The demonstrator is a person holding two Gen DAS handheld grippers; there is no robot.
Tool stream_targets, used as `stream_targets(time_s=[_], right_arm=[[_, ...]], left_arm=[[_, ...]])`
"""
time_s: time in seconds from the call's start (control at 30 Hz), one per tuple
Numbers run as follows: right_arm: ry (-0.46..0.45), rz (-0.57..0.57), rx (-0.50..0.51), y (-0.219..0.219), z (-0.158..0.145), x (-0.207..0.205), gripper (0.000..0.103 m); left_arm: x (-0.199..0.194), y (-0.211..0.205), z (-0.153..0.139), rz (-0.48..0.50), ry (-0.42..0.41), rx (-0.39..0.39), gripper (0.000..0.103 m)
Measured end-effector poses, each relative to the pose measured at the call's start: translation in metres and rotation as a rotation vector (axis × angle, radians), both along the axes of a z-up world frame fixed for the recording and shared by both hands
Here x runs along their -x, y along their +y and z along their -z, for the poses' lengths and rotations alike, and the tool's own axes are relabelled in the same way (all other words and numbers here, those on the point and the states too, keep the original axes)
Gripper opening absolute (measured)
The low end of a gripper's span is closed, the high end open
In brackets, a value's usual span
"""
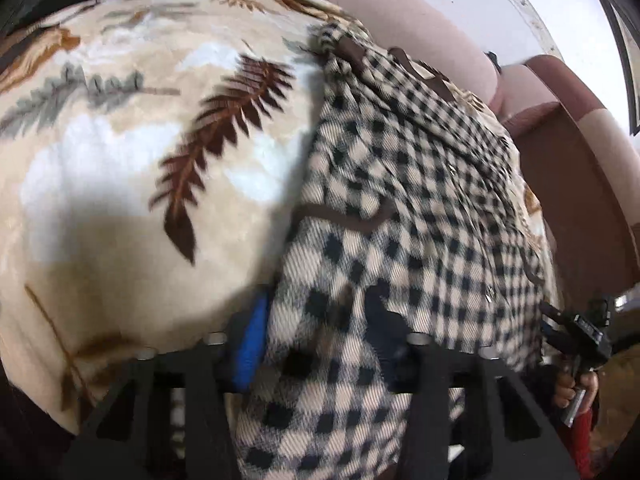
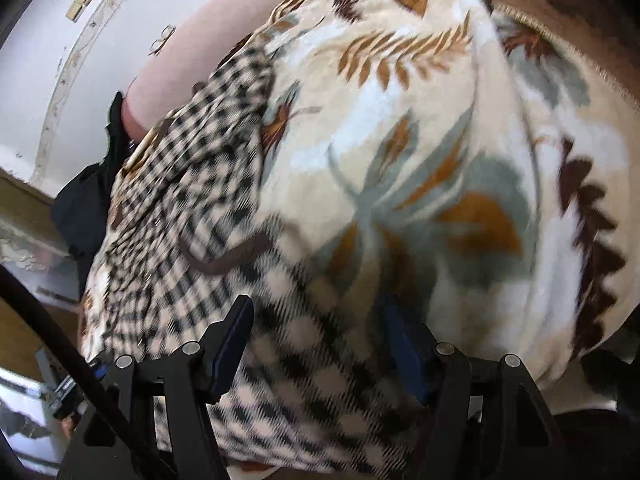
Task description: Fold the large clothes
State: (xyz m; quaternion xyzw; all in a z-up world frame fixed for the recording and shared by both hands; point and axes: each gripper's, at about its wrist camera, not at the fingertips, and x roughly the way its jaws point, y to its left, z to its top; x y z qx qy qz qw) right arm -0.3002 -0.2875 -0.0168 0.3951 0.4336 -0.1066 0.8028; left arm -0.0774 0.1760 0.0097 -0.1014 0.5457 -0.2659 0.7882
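A black-and-cream checked garment [image 1: 420, 184] with dark brown trim lies stretched over a cream blanket with a leaf print [image 1: 132, 152]. My left gripper [image 1: 320, 332] is shut on one end of the checked garment, which bunches between its blue-padded fingers [image 1: 250, 344]. In the right wrist view the same garment [image 2: 192, 168] runs away to the upper left. My right gripper [image 2: 320, 344] is shut on its near end, with cloth filling the gap between the fingers [image 2: 232, 340]. The right gripper also shows in the left wrist view [image 1: 580, 336], held in a hand.
The leaf-print blanket [image 2: 440, 140] covers a pink and brown sofa [image 1: 440, 32]. A dark cloth [image 2: 92, 184] lies at the sofa's far end. A white wall [image 2: 48, 80] stands behind. A brown armrest [image 1: 568, 168] is on the right.
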Motion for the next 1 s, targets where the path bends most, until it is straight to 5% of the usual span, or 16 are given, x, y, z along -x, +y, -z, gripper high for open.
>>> stream_targets(time_s=[0.2,0.27,0.33,0.47,0.5,0.53,0.63,0.73,1.0], right_arm=[[-0.008,-0.089,-0.060,0.033,0.007,0.011,0.069],[-0.015,-0.116,-0.122,0.040,0.013,0.012,0.050],[-0.015,-0.133,-0.165,0.048,0.020,0.012,0.043],[-0.008,-0.126,-0.126,0.058,0.022,0.011,0.042],[-0.008,-0.123,-0.120,0.059,0.021,0.011,0.041],[-0.003,-0.120,-0.112,0.059,0.021,0.010,0.039],[0.013,-0.112,-0.087,0.062,0.020,0.010,0.025],[0.002,-0.135,-0.097,0.063,0.014,0.014,0.010],[-0.204,-0.212,-0.161,0.052,-0.063,0.013,0.009]], left_arm=[[0.019,0.011,0.004,-0.008,0.035,0.061,0.038],[0.026,0.009,0.004,0.006,0.021,0.042,0.038],[0.034,0.005,0.004,0.022,0.009,0.024,0.038],[0.048,0.000,0.006,0.038,-0.011,-0.018,0.038],[0.050,-0.002,0.006,0.043,-0.018,-0.035,0.036],[0.053,-0.005,0.005,0.045,-0.027,-0.061,0.015],[0.059,-0.007,0.005,0.056,-0.028,-0.089,0.011],[0.063,0.003,-0.011,0.035,-0.031,-0.042,0.010],[0.044,0.023,-0.086,-0.002,-0.051,0.136,0.010]])
